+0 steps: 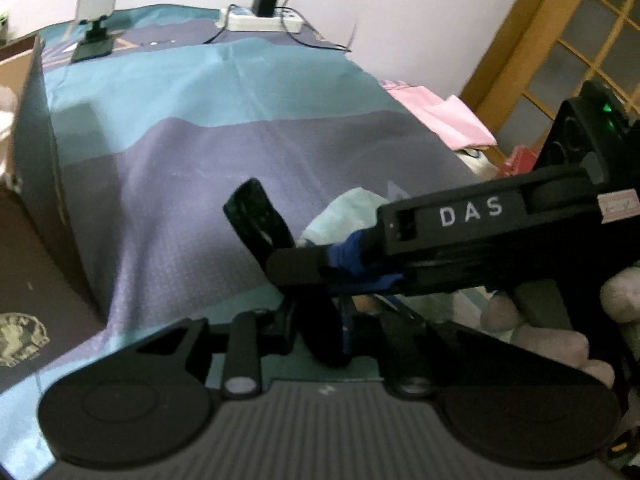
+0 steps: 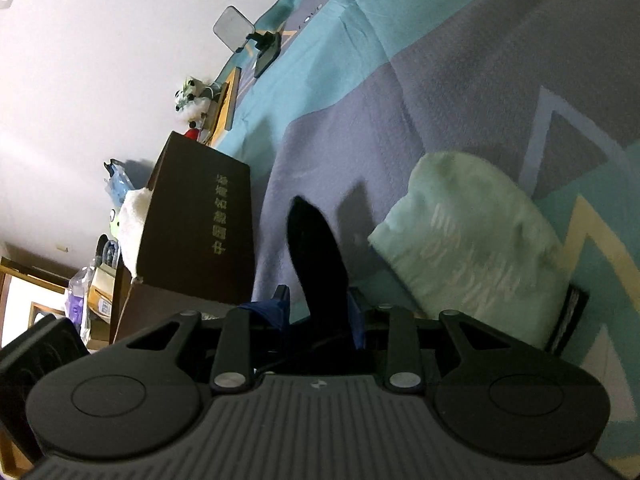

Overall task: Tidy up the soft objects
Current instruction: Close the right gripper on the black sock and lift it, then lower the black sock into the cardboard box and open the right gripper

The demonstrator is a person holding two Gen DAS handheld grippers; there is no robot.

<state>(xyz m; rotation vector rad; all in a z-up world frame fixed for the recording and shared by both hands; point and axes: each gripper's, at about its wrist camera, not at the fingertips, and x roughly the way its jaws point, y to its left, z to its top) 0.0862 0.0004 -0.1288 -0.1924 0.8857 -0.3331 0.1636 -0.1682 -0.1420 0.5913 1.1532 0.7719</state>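
A dark blue cloth [image 1: 348,262] hangs low over the bedspread between both grippers. In the left wrist view my left gripper [image 1: 250,204] shows its two fingers pressed together as one dark shape, with a strip of the blue cloth beside their base. My right gripper [image 1: 280,268] reaches in from the right, shut on the blue cloth, and a gloved hand [image 1: 540,320] holds it. In the right wrist view my right gripper [image 2: 300,208] is shut, with the blue cloth [image 2: 272,314] bunched at the finger roots. A pale green cloth [image 2: 472,248] lies folded just right of it, also seen as the green cloth [image 1: 344,212].
A dark brown box [image 2: 200,232] stands at the bed's left edge with something white and fluffy [image 2: 134,220] in it. A phone stand [image 1: 96,20] and a power strip [image 1: 260,20] sit at the far end. Pink fabric [image 1: 444,116] lies at the right edge.
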